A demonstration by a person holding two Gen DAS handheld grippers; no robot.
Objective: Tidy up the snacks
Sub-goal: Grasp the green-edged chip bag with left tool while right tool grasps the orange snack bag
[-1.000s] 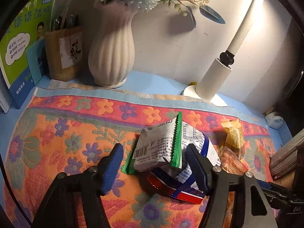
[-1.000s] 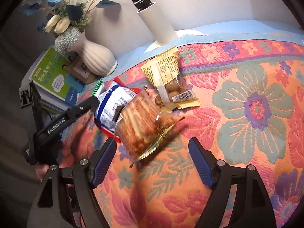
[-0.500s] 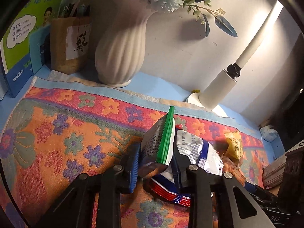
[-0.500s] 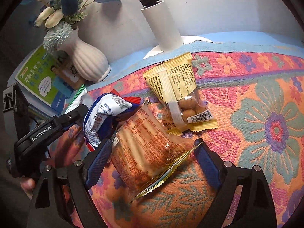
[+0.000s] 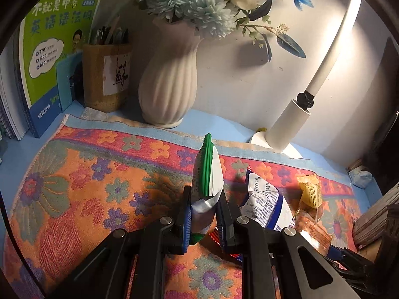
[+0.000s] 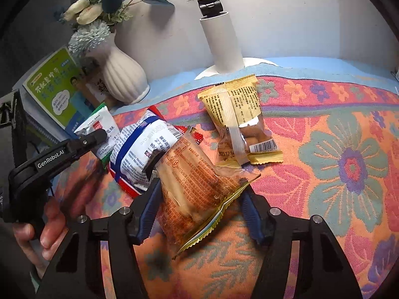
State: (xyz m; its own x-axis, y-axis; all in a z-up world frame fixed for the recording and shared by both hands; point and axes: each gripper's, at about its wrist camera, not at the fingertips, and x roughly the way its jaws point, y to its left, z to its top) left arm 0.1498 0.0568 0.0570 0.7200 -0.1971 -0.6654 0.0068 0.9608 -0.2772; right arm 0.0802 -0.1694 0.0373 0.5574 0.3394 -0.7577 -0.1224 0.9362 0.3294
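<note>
- Left gripper (image 5: 204,220) is pinching the green-edged packet (image 5: 208,174) tight between its blue pads, jaws nearly together; the packet is standing on edge above the floral cloth (image 5: 74,186).
- Blue-and-white packet (image 5: 264,205) is lying just right of that grip, on top of a red wrapper.
- Right gripper (image 6: 199,210) is straddling the orange packet (image 6: 197,186); its jaws have just been closing, and the pads are sitting at the packet's sides. I cannot tell whether they are pressing yet.
- Orange packet is resting on the cloth, its top edge overlapping the blue-and-white packet.
- Yellow packet (image 6: 239,119) is lying just behind it, near the lamp base (image 6: 224,39).
- A hand (image 6: 42,234) is gripping the left tool's handle.
- Vase (image 5: 169,84) is standing at the cloth's far edge.
</note>
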